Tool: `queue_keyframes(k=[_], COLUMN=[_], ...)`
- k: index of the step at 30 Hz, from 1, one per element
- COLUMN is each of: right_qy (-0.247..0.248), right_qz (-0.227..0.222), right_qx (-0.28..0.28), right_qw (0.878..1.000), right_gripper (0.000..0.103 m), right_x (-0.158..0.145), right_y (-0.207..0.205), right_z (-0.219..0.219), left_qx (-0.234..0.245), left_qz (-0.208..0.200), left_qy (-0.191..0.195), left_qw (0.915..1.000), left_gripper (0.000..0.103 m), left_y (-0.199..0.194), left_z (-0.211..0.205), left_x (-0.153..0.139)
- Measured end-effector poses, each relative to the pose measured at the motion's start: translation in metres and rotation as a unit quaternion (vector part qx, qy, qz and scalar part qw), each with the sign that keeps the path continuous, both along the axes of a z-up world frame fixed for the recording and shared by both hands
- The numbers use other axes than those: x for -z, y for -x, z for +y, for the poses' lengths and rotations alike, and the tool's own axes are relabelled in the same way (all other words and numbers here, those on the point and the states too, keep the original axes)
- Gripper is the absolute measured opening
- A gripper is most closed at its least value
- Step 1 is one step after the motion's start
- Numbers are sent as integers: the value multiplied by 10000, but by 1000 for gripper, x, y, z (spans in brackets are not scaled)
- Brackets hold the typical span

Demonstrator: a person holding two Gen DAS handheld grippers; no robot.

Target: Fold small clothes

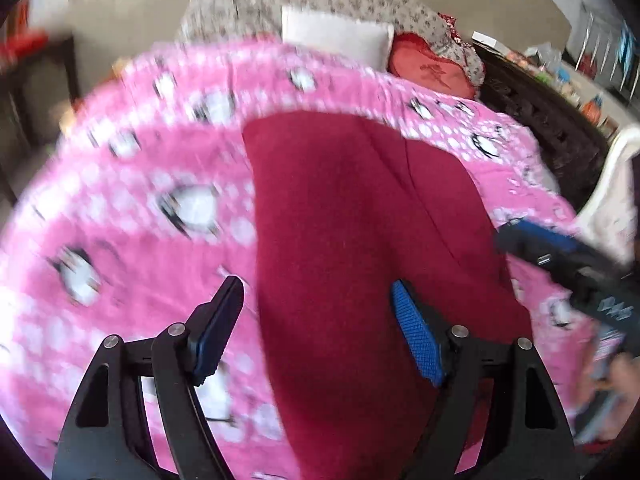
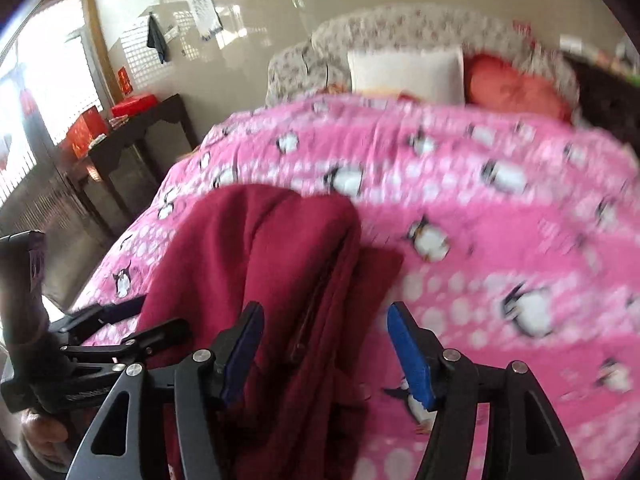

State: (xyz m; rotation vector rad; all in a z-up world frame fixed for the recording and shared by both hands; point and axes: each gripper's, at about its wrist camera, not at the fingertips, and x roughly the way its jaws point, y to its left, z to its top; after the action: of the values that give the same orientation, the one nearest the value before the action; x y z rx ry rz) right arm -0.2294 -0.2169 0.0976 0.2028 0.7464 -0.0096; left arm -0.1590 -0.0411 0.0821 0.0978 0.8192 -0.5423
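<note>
Presently, the dark red garment lies on the pink penguin-print bedspread, which covers the bed and serves as the folding surface. In the left wrist view the garment appears as one long, mostly flat panel running from near to far, with a seam or fold line along its right half. In the right wrist view its layers stack along the right edge, and a smaller flap projects to the right on the bedspread; this suggests at least one fold is in place, though blur prevents a firm count.

The left tongs stand wide, with nothing gripped. The blue pad sits over the red cloth, while the other finger sits over the bedspread just left of the garment's edge. The right tongs also stand wide and empty, straddling the garment's stacked right edge. Whether either pad touches the cloth cannot be determined.

Both tools point downward at the near end of the garment, a placement suited to taking the near edge for a fold toward the far end. A white pillow and a red cushion lie at the far end of the bed, well apart from the work.
</note>
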Motion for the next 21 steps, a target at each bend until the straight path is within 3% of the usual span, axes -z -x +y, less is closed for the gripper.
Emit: queue_keyframes(k=[3,9,13,16,21], right_qy=[330,765,949,861,763], right_qz=[-230,-410,-378,-355,-373], right_qx=[-85,-106,-42,-84,-146], right_qw=[9992,9962,9948,9956,9963], right_gripper=[62,62,62,62,62], right_x=[-19,-35,-36,-35,-34], right_y=[8,14,9,9,13], right_z=[15,42,50,52,55], left_qx=[-118,-156,-375,-558,-586], left_qz=[-638,-765,-1040,-1244,-1228], left_qy=[-426,-190,-227,-308,-281], left_qw=[9970,9968,9936,9902,9903], left_gripper=[77,77,77,77,77], left_y=[12,12,21,30,32], left_z=[-6,10,15,17,22], left_x=[-9,-15,-23,-29,-31])
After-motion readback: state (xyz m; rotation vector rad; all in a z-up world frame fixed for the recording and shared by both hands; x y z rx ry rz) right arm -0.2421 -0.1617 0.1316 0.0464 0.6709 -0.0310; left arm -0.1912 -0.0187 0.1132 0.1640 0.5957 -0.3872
